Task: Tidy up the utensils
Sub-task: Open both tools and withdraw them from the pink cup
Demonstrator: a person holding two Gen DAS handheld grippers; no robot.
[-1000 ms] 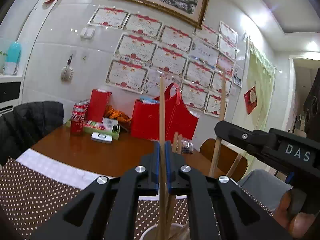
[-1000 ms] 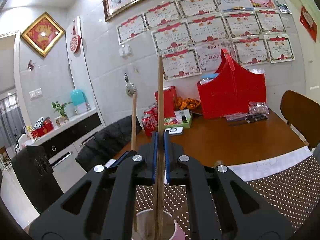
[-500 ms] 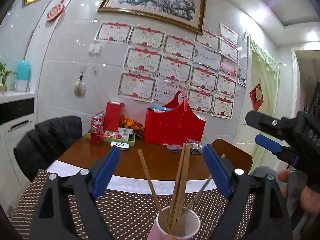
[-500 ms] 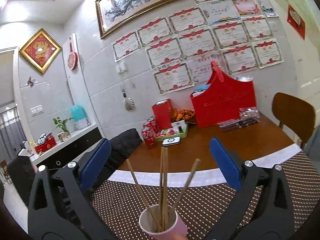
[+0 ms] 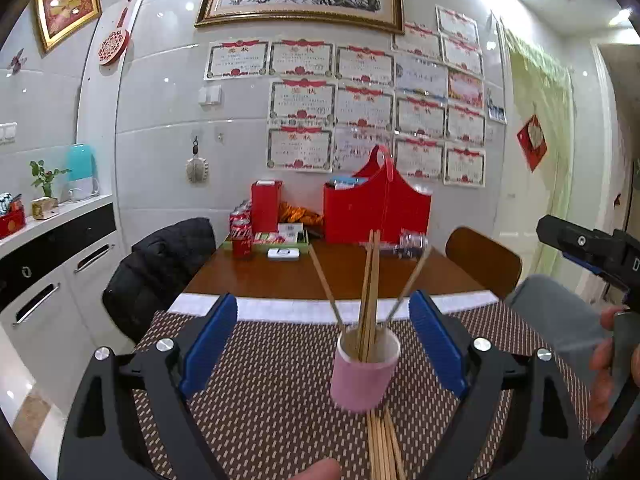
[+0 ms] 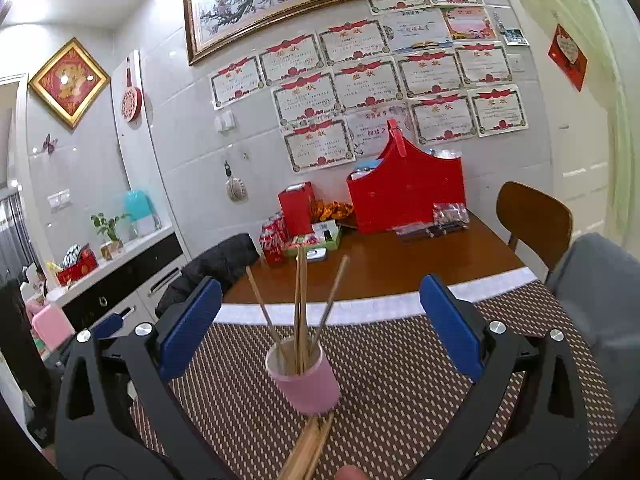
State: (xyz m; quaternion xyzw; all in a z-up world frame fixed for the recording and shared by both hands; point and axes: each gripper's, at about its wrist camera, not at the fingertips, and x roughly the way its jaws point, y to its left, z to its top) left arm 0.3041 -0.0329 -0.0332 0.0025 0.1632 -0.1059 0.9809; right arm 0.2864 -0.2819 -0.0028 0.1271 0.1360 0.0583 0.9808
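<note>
- Clearly, the left hand-held gripper (image 5: 316, 348) and the right hand-held gripper (image 6: 320, 326) both stand wide apart and hold nothing; each points slightly downward at the pink cup (image 5: 363, 372).
- Four chopsticks (image 5: 370, 292) lean loosely in that cup, which sits on the dotted mat (image 5: 260, 392) at the near end of the worktop (image 5: 288, 276).
- More loose chopsticks (image 5: 382, 444) lie flat just nearer than the cup; a careless reach for them could knock the light, top-heavy cup over.
- A clumsy pinch could scatter the bundle.
</note>
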